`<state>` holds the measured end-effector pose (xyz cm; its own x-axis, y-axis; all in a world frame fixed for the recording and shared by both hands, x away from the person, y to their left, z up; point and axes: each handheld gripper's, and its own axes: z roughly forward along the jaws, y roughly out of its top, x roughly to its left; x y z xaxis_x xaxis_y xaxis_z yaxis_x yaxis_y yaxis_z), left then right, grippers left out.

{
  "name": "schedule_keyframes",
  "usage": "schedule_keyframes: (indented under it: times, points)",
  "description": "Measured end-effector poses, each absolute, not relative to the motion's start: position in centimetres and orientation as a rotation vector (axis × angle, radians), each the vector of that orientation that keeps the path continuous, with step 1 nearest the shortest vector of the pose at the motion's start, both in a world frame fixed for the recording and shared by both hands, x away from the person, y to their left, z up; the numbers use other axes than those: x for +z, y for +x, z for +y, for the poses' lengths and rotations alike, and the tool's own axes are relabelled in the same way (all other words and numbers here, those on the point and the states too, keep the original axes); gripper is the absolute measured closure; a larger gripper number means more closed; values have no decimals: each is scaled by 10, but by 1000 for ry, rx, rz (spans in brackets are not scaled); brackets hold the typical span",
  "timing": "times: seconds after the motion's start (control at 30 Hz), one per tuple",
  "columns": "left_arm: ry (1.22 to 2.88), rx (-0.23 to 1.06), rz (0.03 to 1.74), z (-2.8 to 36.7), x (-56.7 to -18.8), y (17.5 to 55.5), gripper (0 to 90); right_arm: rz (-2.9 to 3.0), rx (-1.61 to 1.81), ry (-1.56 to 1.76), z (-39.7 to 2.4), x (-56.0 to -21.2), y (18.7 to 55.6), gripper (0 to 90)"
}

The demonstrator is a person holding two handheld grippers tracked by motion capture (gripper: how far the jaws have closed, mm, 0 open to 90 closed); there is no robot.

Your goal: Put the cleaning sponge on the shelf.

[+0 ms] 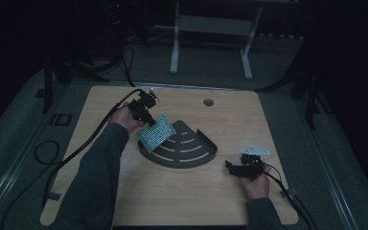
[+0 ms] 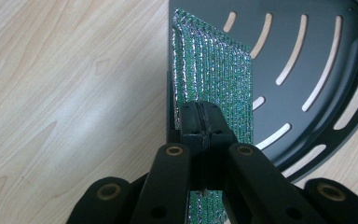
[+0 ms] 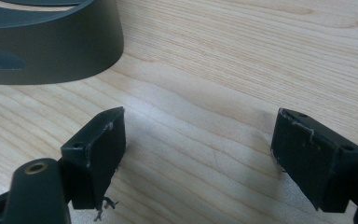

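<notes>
- My left tongs (image 2: 200,122) are clamped tight on a green glittery sponge cloth (image 2: 214,74), with the pads pinching its near edge.
- From above, I hold that cloth (image 1: 156,132) tilted up over the left edge of the dark corner rack (image 1: 187,152), with my left tongs (image 1: 146,115) at its upper left corner.
- In the left gripper view the cloth stands on edge, running away from me along the straight side of the rack (image 2: 307,56); whether it touches the rack floor I cannot tell.
- The rack is a quarter-round tray with curved slots, lying flat near the middle of the wooden surface (image 1: 124,201).
- My right tongs (image 1: 230,165) rest low on the surface to the right of the rack, well apart from the cloth.
- In the right gripper view those tongs (image 3: 198,154) gape wide with nothing between the pads, only bare wood, and the rack's curved wall (image 3: 51,51) is off to the upper left.
</notes>
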<state>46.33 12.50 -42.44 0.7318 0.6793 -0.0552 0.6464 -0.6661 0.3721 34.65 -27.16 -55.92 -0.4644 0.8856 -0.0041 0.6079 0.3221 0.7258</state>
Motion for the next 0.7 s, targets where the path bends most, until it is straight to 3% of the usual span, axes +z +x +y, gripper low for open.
schedule_keyframes:
  times: [0.7]
  points:
    - [2632, 106, 1002, 111, -447, 468, 900, 2191, 939, 1323, -272, -559, 346, 174]
